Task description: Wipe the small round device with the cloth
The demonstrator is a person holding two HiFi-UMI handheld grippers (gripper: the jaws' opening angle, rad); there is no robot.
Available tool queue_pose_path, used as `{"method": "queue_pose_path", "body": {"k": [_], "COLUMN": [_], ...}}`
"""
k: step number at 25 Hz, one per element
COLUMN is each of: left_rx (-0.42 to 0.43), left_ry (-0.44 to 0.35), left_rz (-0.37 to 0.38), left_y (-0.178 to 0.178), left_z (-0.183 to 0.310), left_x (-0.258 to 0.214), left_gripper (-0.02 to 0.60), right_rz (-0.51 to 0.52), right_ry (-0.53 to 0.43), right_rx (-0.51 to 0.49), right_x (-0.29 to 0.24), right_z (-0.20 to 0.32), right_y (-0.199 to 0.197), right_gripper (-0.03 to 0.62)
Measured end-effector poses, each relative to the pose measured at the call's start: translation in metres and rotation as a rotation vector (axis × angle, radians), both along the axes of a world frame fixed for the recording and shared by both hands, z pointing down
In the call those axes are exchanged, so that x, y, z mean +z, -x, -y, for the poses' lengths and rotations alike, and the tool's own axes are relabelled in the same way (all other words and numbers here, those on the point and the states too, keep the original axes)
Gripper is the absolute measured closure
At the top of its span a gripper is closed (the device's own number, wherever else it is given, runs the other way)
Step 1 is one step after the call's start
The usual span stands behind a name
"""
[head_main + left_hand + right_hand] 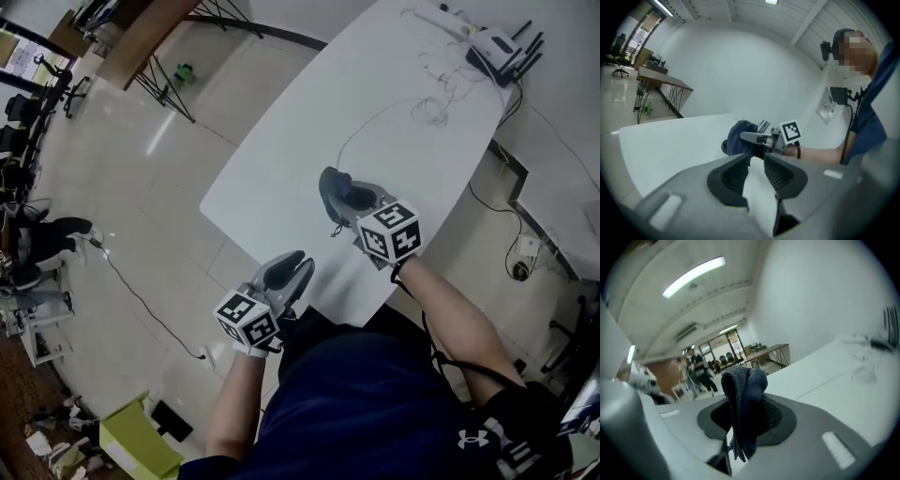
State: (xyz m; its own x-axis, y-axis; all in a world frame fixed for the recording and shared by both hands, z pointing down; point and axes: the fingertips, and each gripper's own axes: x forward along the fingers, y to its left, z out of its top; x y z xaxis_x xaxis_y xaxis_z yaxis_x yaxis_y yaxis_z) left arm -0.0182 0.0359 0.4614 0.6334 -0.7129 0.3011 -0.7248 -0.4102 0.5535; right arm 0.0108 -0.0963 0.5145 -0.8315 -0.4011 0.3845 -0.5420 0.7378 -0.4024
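Note:
My right gripper (349,202) is shut on a dark blue-grey cloth (334,190) and holds it over the white table (281,159). In the right gripper view the cloth (743,380) sticks up bunched between the jaws and hangs down below them. From the left gripper view, the cloth (738,136) covers most of a small round device (724,146); only its rim shows at the left. My left gripper (289,272) hovers at the table's near edge, left of the cloth. Its jaws (757,158) stand apart, with only bare table between them.
A thin cable (375,117) runs from the cloth toward the far end of the table. There a router with antennas (497,47) and a tangle of wires (436,103) lie. The table's near edge (309,300) is just below both grippers. A green box (141,441) sits on the floor.

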Motion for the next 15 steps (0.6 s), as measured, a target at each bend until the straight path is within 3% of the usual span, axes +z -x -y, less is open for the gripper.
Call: {"method": "queue_pose_path", "body": {"k": [4,8,10,15], "left_rx": [-0.023,-0.028,-0.027,0.033], "left_ry": [-0.021,0.001,0.006,0.010], "left_rz": [0.021,0.156,0.211,0.270], "left_y": [-0.007,0.005,0.013,0.019], "left_z": [0.000,0.009,0.021,0.060], "left_x": [-0.004,0.011,0.017,0.032], "left_gripper": [0.476,0.476,0.474,0.465], "right_rz": [0.295,0.572,0.560,0.281], "right_ry": [0.393,0.740,0.766,0.682], "right_rx": [0.122,0.295,0.360,0.351], "right_x": [0.011,0.051,0.077,0.110], "right_z": [0.026,0.032,0.030,0.005], "right_y": [-0.028,-0.062,-0.080,-0.081], "right_gripper": [0.494,0.494,0.494,0.494]}}
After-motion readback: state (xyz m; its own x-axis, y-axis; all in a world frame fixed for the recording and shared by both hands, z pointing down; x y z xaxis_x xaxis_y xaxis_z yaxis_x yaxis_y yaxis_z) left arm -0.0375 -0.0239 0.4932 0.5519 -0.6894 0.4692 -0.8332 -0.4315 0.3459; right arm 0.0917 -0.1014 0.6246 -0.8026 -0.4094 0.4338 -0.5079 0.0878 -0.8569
